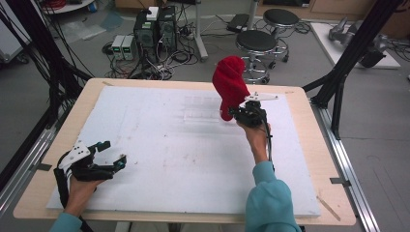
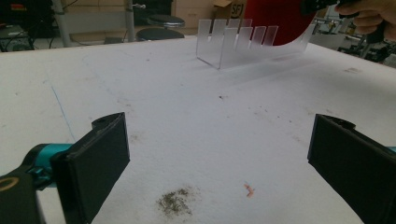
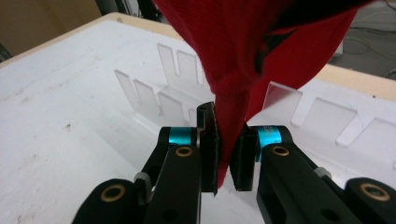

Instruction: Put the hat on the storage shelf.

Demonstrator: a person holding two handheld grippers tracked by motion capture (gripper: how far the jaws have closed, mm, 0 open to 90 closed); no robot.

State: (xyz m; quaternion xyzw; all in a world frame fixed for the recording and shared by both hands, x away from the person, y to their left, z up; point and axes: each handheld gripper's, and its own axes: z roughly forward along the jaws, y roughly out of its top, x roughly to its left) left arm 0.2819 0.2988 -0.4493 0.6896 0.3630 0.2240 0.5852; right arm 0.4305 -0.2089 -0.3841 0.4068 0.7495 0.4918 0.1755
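Cloth | red, soft (bunched) | pinched in right tool

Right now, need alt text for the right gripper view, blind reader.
The right gripper has its two black jaws clamped on a bunched fold of a red cloth, which rises and spreads across the top of the picture. Behind it, a clear slotted plastic rack stands on the white table cover.

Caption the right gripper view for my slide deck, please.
Right gripper pinching a red cloth above a clear slotted rack.
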